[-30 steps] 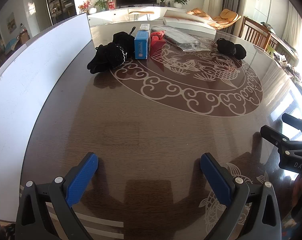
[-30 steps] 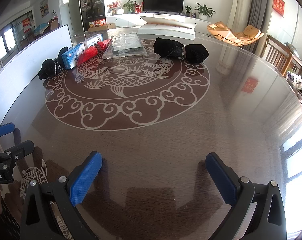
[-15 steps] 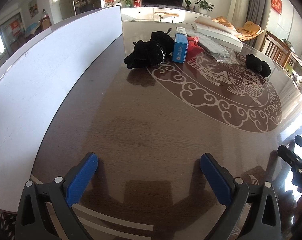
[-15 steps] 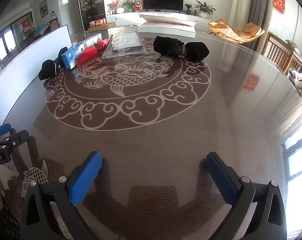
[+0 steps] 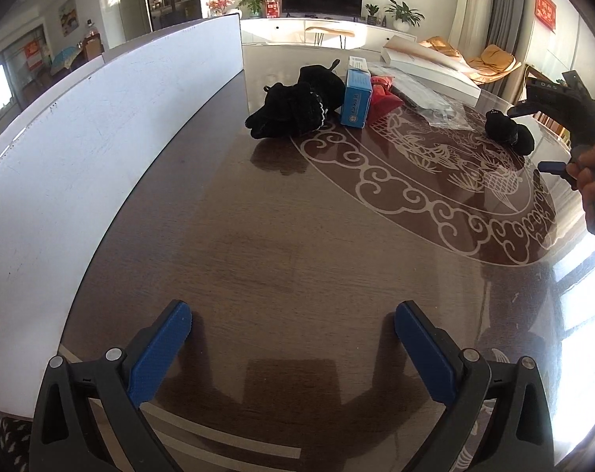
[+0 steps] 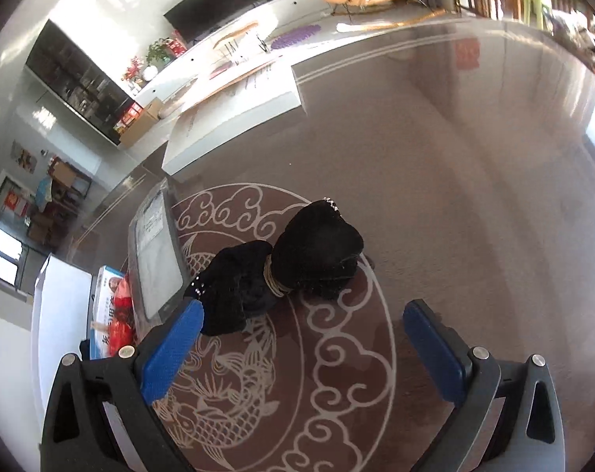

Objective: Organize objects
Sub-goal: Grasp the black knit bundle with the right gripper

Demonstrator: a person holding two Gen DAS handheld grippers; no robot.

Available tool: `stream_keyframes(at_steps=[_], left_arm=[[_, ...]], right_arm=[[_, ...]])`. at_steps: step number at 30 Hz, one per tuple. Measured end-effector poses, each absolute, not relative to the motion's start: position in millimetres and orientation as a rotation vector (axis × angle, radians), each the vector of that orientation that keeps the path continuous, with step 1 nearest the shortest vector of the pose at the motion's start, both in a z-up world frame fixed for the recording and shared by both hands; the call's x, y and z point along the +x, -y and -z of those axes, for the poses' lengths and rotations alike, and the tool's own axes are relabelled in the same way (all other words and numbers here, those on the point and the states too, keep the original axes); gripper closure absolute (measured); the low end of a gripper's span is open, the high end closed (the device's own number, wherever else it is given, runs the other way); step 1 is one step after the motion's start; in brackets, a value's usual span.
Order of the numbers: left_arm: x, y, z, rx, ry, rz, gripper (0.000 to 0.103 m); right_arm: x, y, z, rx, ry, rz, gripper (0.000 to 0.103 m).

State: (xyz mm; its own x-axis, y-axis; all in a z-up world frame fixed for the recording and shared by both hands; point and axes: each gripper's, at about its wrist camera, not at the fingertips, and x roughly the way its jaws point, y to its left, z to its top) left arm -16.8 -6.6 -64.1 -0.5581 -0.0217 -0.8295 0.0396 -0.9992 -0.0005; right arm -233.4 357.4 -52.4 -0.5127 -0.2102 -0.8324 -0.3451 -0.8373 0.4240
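**Black fabric bundle tied with a tan cord: right tongs arriving above it**

The black fabric bundle tied with a tan cord (image 6: 293, 271) lies on the dark glossy bench (image 6: 474, 204) with its pale carp-and-cloud medallion, at the far side of that medallion and just beside a clear plastic sleeve holding a grey sheet (image 6: 156, 259). The right tongs (image 6: 301, 350) are spread wide and hold nothing; the bundle sits just ahead of the gap, nearer the left blue pad (image 6: 171, 354) than the right. Half a second ago the same camera looked across the whole bench from its near edge, the bundle small and distant. The view has since swung forward and tipped downward, so the right tongs have travelled over the medallion to the bundle. This suggests the bundle is the first object chosen, and that a descent and closure about its corded waist would come next.

The left tongs (image 5: 293, 346) remain wide apart and empty, low over bare bench near its edge. Their view has shifted little: a second black fabric heap (image 5: 293, 106), a blue rectangular carton (image 5: 356, 98) and a red soft item (image 5: 384, 96) stay grouped touching one another, well ahead, beside the long white panel (image 5: 100, 137).
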Motion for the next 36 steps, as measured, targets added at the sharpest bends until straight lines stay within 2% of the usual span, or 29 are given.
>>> stream_keyframes(at_steps=[2,3,4,5,7,9,12,15,18,20,21,22,23,30,36], left_arm=[[-16.2,7.2,63.6,1.459,-0.03,2.744,0.0],[-16.0,7.6,63.3,1.458,-0.03,2.745,0.0],[-15.5,8.1,63.1,1.458,-0.028,2.746,0.0],[-15.6,8.5,62.9,1.459,-0.029,2.746,0.0],[-15.4,8.7,62.3,1.458,-0.029,2.746,0.0],[-15.8,8.6,62.1,1.459,-0.029,2.745,0.0],[-15.3,8.0,61.9,1.46,-0.029,2.744,0.0],[-15.4,8.0,61.8,1.46,-0.029,2.744,0.0],[-15.4,8.0,61.8,1.46,-0.028,2.744,0.0],[-15.6,8.2,61.4,1.459,-0.028,2.745,0.0],[-15.4,8.1,61.6,1.459,-0.028,2.744,0.0],[-15.4,8.0,61.8,1.46,-0.029,2.744,0.0],[-15.4,8.0,61.8,1.46,-0.029,2.744,0.0],[-15.5,7.8,62.0,1.46,-0.028,2.745,0.0],[-15.6,7.6,62.0,1.462,-0.028,2.744,0.0]], right_arm=[[-245.5,-342.3,49.4,-1.445,-0.856,-2.543,0.008],[-253.0,-330.6,51.1,-1.48,-0.801,-2.554,0.018],[-258.0,-317.5,52.2,-1.526,-0.689,-2.575,0.04],[-260.4,-301.8,49.8,-1.541,-0.53,-2.614,0.046],[-254.1,-272.5,47.1,-1.583,-0.311,-2.706,0.054],[-233.9,-247.6,43.6,-1.602,-0.099,-2.795,0.055],[-181.2,-211.4,41.7,-1.63,0.2,-2.953,0.055],[-124.0,-190.7,42.4,-1.642,0.338,-3.07,0.055],[-81.9,-192.2,40.9,-1.602,0.341,-3.113,0.052],[-60.0,-197.9,39.9,-1.541,0.325,-3.114,0.037],[-51.9,-202.4,39.1,-1.512,0.299,-3.116,0.024],[-43.7,-206.9,38.0,-1.488,0.265,-3.123,0.016],[-40.6,-212.2,40.0,-1.479,0.229,-3.131,0.013],[-24.4,-230.0,49.7,-1.499,0.132,-3.137,0.011],[-13.7,-233.3,54.7,-1.447,0.137,-3.181,0.009]])
